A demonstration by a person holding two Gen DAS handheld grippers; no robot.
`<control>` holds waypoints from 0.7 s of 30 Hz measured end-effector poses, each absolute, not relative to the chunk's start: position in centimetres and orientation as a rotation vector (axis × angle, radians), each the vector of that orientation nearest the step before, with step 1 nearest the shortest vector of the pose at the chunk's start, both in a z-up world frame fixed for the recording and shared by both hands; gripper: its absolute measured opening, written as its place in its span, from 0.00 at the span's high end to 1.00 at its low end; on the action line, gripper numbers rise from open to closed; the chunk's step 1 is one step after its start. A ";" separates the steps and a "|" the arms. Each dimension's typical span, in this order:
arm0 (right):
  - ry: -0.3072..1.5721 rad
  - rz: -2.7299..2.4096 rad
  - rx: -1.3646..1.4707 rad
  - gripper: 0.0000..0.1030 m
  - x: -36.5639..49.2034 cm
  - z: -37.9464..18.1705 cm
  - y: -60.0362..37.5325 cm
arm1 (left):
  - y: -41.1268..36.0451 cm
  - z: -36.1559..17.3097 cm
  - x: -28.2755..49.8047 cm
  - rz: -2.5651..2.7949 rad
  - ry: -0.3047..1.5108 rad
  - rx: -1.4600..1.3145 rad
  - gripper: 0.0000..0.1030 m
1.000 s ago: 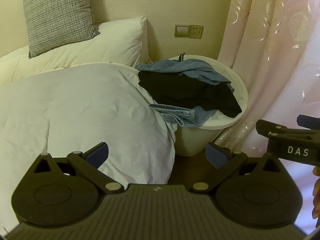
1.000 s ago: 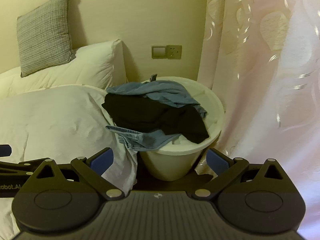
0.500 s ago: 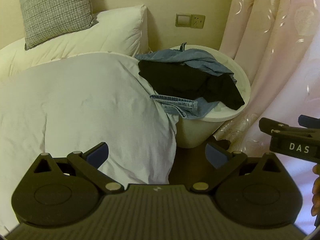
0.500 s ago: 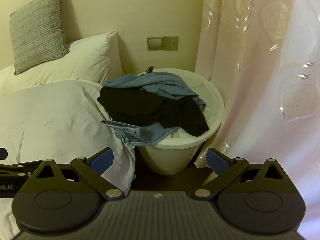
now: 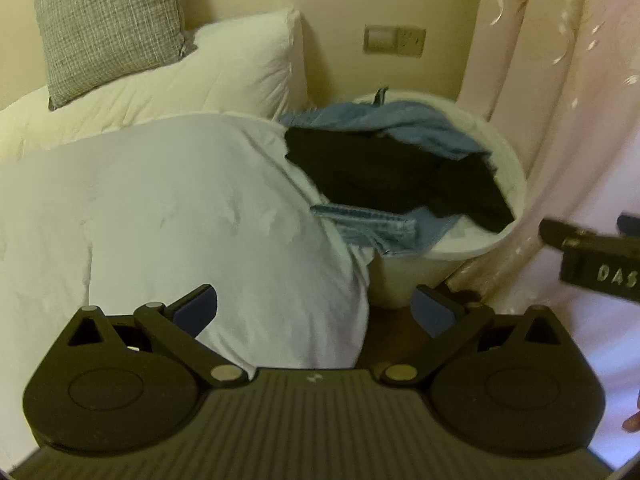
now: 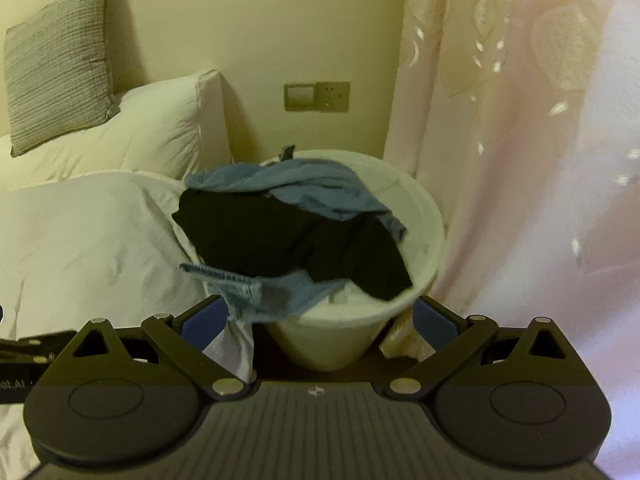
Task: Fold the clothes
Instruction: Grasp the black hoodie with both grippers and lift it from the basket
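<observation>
From the left wrist, the white basket (image 5: 508, 184) heaped with clothes (image 5: 392, 176) has drawn nearer; picking is probably next. The left gripper (image 5: 314, 308) hovers before it, fingers apart, empty.

From the right wrist, the right gripper (image 6: 318, 320), likewise spread, hangs just short of the basket's rim.

White letters "DAS" are seen on the black body of the right tool (image 5: 600, 252) at the right edge of the left wrist view. On the left tool (image 6: 24, 364), at the left edge of the right wrist view, only a cut-off fragment ending in "AI" is legible.
</observation>
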State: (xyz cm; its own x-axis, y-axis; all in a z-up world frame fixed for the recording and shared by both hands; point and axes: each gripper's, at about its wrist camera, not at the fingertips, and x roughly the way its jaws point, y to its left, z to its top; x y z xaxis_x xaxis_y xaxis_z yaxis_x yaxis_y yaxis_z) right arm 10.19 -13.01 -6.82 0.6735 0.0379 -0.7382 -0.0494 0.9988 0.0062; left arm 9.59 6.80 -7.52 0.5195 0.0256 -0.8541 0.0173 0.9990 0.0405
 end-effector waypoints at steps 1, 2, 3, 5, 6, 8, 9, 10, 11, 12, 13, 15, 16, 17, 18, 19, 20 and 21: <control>0.816 0.058 -0.026 0.01 10.7 -7.3 -13.1 | 6.8 -8.1 10.3 -0.002 1.046 0.042 0.01; 0.809 0.069 -0.040 0.01 11.3 -7.8 -13.2 | 6.8 -8.6 11.1 -0.008 1.059 0.036 0.01; 0.816 0.082 -0.053 0.01 12.1 -8.3 -13.2 | 6.8 -9.1 11.9 -0.015 1.070 0.030 0.01; 0.843 0.102 -0.076 0.01 14.0 -9.6 -13.1 | 6.8 -10.0 13.5 -0.028 1.091 0.016 0.01; 0.856 0.112 -0.087 0.01 15.0 -10.3 -13.0 | 6.8 -10.4 14.4 -0.040 1.097 0.005 0.01; 0.885 0.154 -0.083 0.01 17.3 -11.5 -13.2 | 6.8 -11.2 16.4 -0.063 1.107 -0.020 0.01; 0.901 0.172 -0.081 0.01 18.4 -12.1 -13.3 | 6.8 -11.8 17.9 -0.068 1.116 -0.031 0.01; 0.909 0.180 -0.082 0.01 19.5 -12.6 -13.3 | 6.7 -12.3 19.3 -0.073 1.120 -0.042 0.02; 0.916 0.194 -0.086 0.01 20.6 -13.3 -13.4 | 6.5 -12.9 20.6 -0.078 1.122 -0.054 0.03; 0.923 0.208 -0.090 0.01 21.7 -13.9 -13.5 | 6.4 -13.5 22.0 -0.086 1.128 -0.070 0.06; 0.935 0.219 -0.097 0.01 22.9 -14.6 -13.5 | 6.3 -14.1 23.5 -0.095 1.135 -0.089 0.10; 0.953 0.237 -0.117 0.01 25.3 -16.0 -13.7 | 6.1 -15.3 26.3 -0.110 1.149 -0.129 0.11; 0.960 0.246 -0.126 0.01 26.4 -16.7 -13.7 | 6.1 -15.8 27.4 -0.113 1.154 -0.151 0.11; 0.967 0.261 -0.126 0.01 27.5 -17.5 -13.8 | 6.2 -16.5 28.6 -0.117 1.159 -0.173 0.11; 0.979 0.273 -0.123 0.01 28.6 -18.2 -13.9 | 6.3 -17.3 29.9 -0.113 1.167 -0.192 0.12; 0.990 0.286 -0.119 0.01 29.7 -18.9 -14.0 | 6.5 -18.2 31.0 -0.105 1.177 -0.208 0.13; 1.002 0.297 -0.119 0.02 30.8 -19.7 -14.3 | 6.6 -19.0 32.1 -0.095 1.186 -0.222 0.13; 1.010 0.313 -0.127 0.03 31.8 -20.4 -14.2 | 6.8 -19.9 33.2 -0.085 1.196 -0.237 0.13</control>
